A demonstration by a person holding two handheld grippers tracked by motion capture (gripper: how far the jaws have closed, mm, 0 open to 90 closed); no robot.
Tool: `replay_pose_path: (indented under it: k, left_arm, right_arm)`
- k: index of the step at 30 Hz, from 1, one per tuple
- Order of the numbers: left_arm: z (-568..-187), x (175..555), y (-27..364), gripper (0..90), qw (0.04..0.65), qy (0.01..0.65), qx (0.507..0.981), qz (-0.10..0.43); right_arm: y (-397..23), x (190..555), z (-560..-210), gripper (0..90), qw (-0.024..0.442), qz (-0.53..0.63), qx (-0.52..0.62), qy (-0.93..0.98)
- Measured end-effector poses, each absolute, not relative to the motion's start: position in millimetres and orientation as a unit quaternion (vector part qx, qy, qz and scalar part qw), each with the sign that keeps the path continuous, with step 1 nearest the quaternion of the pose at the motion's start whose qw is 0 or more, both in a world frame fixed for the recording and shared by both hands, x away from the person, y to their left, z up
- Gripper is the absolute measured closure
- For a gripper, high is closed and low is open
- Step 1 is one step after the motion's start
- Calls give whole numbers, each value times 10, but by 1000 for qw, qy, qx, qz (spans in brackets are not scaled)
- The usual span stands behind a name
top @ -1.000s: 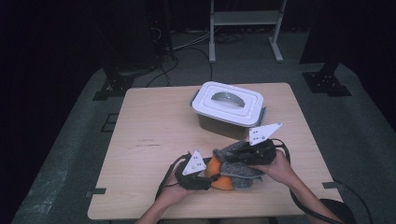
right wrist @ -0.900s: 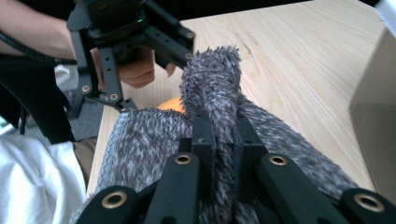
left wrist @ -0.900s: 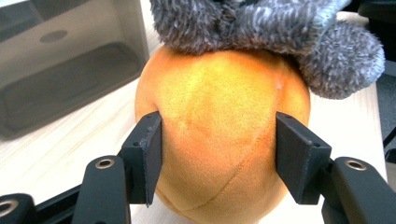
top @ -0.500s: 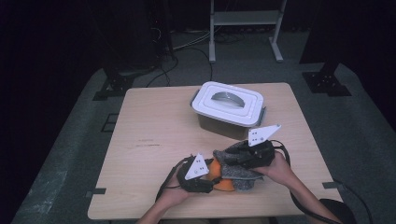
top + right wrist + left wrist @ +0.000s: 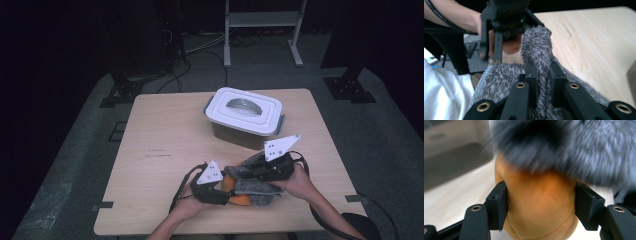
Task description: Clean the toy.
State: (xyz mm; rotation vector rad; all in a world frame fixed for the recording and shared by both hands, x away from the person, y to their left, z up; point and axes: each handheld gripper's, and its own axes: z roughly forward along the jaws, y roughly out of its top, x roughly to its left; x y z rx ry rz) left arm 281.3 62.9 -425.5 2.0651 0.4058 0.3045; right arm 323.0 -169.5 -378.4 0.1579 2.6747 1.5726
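Note:
An orange plush toy (image 5: 239, 200) lies at the table's near edge, partly wrapped in a grey fuzzy cover (image 5: 256, 188). My left gripper (image 5: 225, 186) has the toy (image 5: 539, 195) between its jaws. The jaws have just been closing, and both pads press into the toy's sides. The grey cover (image 5: 579, 147) hangs blurred over the toy's top. My right gripper (image 5: 246, 173) comes in from the right. In its own view the right gripper (image 5: 541, 72) is shut on a raised fold of the grey cover (image 5: 537, 47). Beyond that fold are the left gripper (image 5: 496, 37) and a bit of orange plush (image 5: 510, 47).
A grey box with a white handled lid (image 5: 245, 113) stands just behind the hands, at the table's middle right. The wooden table (image 5: 165, 140) has bare room on its left half. A metal stand and cables are on the dark floor beyond.

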Motion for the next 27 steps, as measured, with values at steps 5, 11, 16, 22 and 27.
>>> replay_pose_path:
  k: [5, 11, 16, 22, 27]
  left_arm:
    - [-4261, 2820, 671, 380, 474, 178, 850, 143]
    - [-4256, 2880, 683, 379, 474, 219, 845, 112]
    - [-4220, 2913, 627, 347, 475, 229, 843, 107]
    - [-4364, 2949, 693, 126, 479, 210, 846, 108]
    - [-4462, 3002, 660, 136, 469, 196, 850, 139]
  right_arm:
    - [-1696, 3245, -3778, 801, 41, 487, 58, 870]
    - [-1967, 3298, -3848, 802, 47, 494, 107, 861]
    - [-1853, 3176, -3793, 802, 42, 509, 82, 856]
    - [-1883, 3341, -3894, 801, 55, 489, 102, 864]
    - [-1965, 3537, -3958, 800, 50, 501, 133, 854]
